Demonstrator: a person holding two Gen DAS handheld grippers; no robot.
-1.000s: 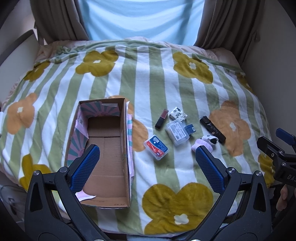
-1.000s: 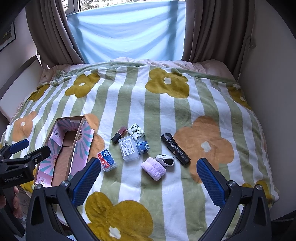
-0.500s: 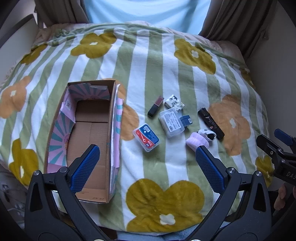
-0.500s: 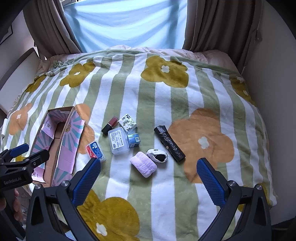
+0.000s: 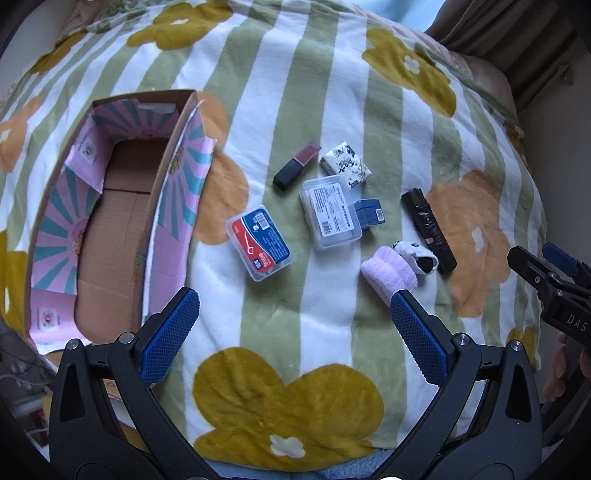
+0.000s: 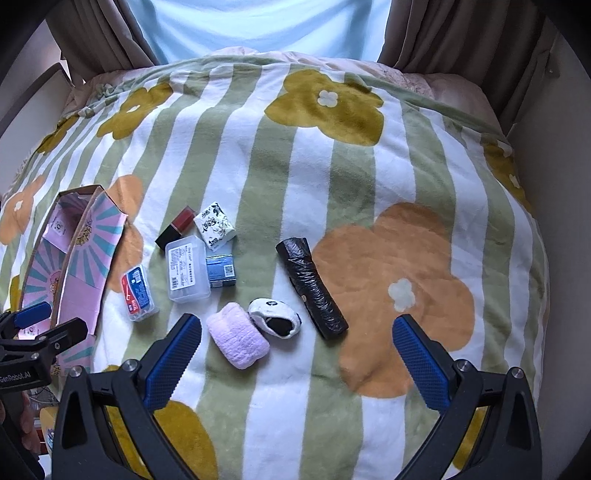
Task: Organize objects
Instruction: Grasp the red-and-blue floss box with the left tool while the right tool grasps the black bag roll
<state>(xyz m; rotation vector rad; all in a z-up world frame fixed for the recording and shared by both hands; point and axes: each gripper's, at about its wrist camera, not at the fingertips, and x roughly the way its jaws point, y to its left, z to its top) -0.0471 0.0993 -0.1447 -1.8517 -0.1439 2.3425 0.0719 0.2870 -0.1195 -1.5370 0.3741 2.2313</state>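
An empty cardboard box (image 5: 110, 229) with a pink lining lies on the bed at the left. Right of it sit a red-and-blue floss case (image 5: 260, 243), a clear plastic case (image 5: 330, 212), a dark lipstick (image 5: 295, 165), a patterned white packet (image 5: 345, 163), a small blue box (image 5: 369, 213), a black roll (image 5: 428, 229), a panda sock (image 5: 415, 255) and a pink rolled cloth (image 5: 388, 275). My left gripper (image 5: 293, 332) hovers open over the blanket, nearer than these items. Open too, my right gripper (image 6: 297, 356) hangs just short of the pink cloth (image 6: 236, 339) and panda sock (image 6: 275, 317).
A green-and-white striped blanket (image 6: 280, 155) with yellow and orange flowers covers the bed. Curtains (image 6: 443, 33) and a bright window stand at the far end. A wall (image 6: 569, 155) runs along the right side. The bed's near edge lies just under both grippers.
Both grippers have moved forward and lower toward the bed, so the box and items look larger and nearer. Nothing has been touched or shifted.
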